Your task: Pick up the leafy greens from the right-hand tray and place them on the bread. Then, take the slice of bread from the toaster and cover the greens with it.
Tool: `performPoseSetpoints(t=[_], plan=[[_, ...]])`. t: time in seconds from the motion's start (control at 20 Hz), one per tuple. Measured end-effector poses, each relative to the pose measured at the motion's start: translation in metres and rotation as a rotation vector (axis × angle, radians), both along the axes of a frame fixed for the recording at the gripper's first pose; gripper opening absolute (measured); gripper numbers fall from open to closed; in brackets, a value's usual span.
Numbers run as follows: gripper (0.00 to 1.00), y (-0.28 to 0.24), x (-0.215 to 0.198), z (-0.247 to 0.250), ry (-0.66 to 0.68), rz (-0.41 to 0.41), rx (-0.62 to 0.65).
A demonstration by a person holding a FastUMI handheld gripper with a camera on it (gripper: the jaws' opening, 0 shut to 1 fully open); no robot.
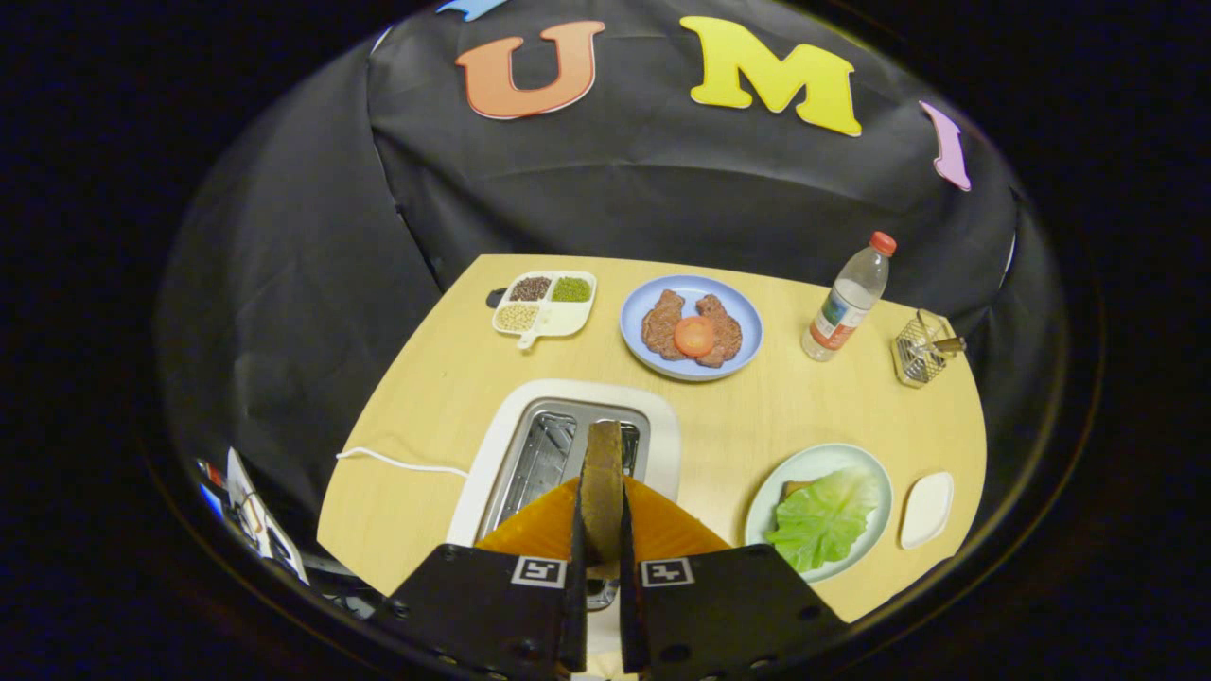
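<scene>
Gripping bread slice (603, 478) above toaster (530, 445).

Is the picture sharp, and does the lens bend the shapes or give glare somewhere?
Gripper view: table edges bow from fisheye distortion; toaster slots glint; plates and lettuce stay sharp; claw, shut on the bread slice, looks slightly soft up close.

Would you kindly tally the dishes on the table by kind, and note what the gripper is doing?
Round plates: 2, the blue plate with meat and tomato, and the pale green plate with lettuce.
Divided trays: 1, the compartment tray.
Small dishes: 1, the white dish.
Total: 4.
The gripper is shut on the bread slice above the toaster.
</scene>
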State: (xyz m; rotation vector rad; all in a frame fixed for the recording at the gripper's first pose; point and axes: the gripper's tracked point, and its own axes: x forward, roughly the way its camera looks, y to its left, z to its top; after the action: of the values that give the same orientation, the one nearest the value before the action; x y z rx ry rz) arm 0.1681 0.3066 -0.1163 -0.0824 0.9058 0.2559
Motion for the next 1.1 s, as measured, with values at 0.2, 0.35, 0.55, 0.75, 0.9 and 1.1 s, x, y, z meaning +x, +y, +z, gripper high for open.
performPoseSetpoints(t=[0.2,0.35,0.55,0.75,0.9,1.1], plan=[[0.09,-0.004,-0.013,0.026,-0.061,0.023,0.006],[0.09,-0.012,-0.023,0.051,-0.107,0.017,0.027],[0.09,-0.024,-0.034,0.089,-0.185,-0.004,0.068],[0.08,-0.045,-0.046,0.111,-0.242,-0.013,0.108],[0.08,-0.071,-0.044,0.113,-0.251,-0.038,0.127],[0.09,-0.11,-0.031,0.08,-0.196,-0.097,0.159]])
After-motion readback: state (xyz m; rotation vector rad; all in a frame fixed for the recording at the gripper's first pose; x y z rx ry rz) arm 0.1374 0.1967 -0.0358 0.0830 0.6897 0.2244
